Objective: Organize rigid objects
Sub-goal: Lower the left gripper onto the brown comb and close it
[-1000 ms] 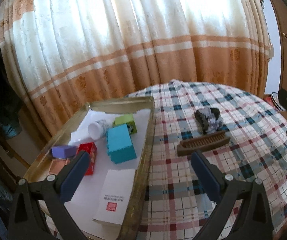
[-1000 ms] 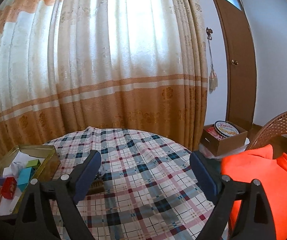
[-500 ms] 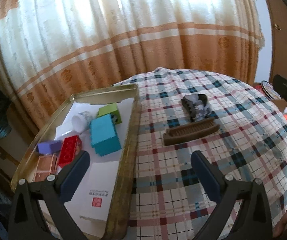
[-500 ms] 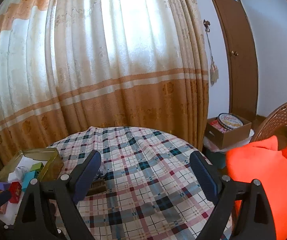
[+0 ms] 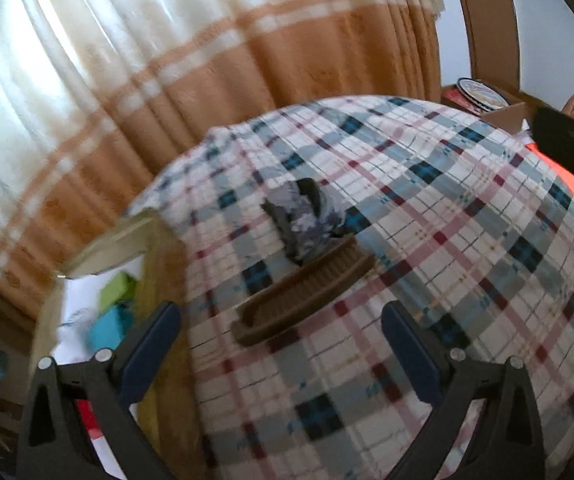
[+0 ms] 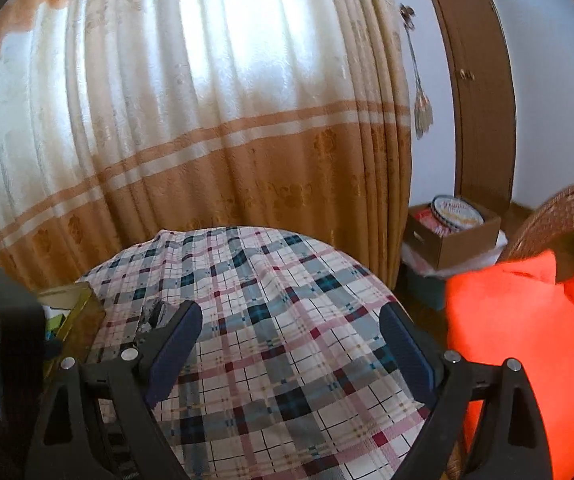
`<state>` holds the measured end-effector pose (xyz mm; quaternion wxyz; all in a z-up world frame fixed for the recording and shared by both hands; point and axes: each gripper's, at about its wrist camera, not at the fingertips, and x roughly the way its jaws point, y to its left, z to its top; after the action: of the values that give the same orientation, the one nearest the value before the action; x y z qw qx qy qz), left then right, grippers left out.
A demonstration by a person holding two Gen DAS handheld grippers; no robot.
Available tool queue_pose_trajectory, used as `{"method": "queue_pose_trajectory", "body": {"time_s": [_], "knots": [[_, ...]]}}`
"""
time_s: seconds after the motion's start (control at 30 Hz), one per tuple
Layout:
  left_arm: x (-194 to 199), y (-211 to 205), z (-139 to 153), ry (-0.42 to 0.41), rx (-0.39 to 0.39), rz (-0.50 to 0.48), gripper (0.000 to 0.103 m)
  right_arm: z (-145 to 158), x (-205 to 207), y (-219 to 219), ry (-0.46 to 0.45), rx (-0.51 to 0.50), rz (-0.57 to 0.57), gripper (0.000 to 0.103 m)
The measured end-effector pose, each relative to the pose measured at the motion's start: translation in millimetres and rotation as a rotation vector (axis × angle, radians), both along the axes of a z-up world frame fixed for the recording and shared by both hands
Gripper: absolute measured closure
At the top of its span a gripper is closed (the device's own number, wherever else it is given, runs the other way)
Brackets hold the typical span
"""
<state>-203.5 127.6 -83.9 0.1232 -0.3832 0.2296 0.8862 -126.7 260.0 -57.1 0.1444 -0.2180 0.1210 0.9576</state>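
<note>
A brown comb (image 5: 305, 294) lies on the plaid tablecloth (image 5: 427, 264), just ahead of my open, empty left gripper (image 5: 281, 344). A grey patterned hair clip (image 5: 307, 220) lies right behind the comb, touching it. The gold tray (image 5: 159, 264) at the left holds a green block (image 5: 117, 286), a teal block (image 5: 107, 328) and a red block (image 5: 87, 420). My right gripper (image 6: 289, 340) is open and empty above the table's middle. In the right wrist view the clip (image 6: 153, 314) and the tray (image 6: 77, 306) show at the left.
An orange-and-cream curtain (image 6: 207, 120) hangs behind the round table. An orange cushion (image 6: 519, 344) lies on a wicker chair (image 6: 559, 212) at the right. A cardboard box (image 6: 455, 236) with a round tin stands on the floor by a brown door (image 6: 475, 80).
My left gripper has swung right, off the tray and toward the comb and clip, which now sit centred and closer. My right gripper has shifted a little; both stay open.
</note>
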Motion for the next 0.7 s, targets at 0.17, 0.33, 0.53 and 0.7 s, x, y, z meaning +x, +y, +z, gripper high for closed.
{"method": "queue_pose_trajectory", "body": {"time_s": [0.17,0.33,0.53,0.7], "knots": [[-27.6,2.8,-12.3,-0.110,0.049,0.007,0.017,-1.8,-1.4,2.4,-0.006,-0.019,0.004,0.011],[-37.2,4.7,-15.6,-0.139,0.081,-0.009,0.020,-1.7,-2.5,-0.4,-0.007,-0.006,0.012,0.011],[-35.7,-8.1,-15.5,-0.236,0.262,-0.011,0.060,-5.1,-8.6,1.6,-0.038,-0.013,0.007,0.011],[-23.4,-5.7,-14.8,-0.241,0.273,-0.020,0.077,-5.2,-8.3,-0.3,-0.040,-0.001,0.005,0.011]]}}
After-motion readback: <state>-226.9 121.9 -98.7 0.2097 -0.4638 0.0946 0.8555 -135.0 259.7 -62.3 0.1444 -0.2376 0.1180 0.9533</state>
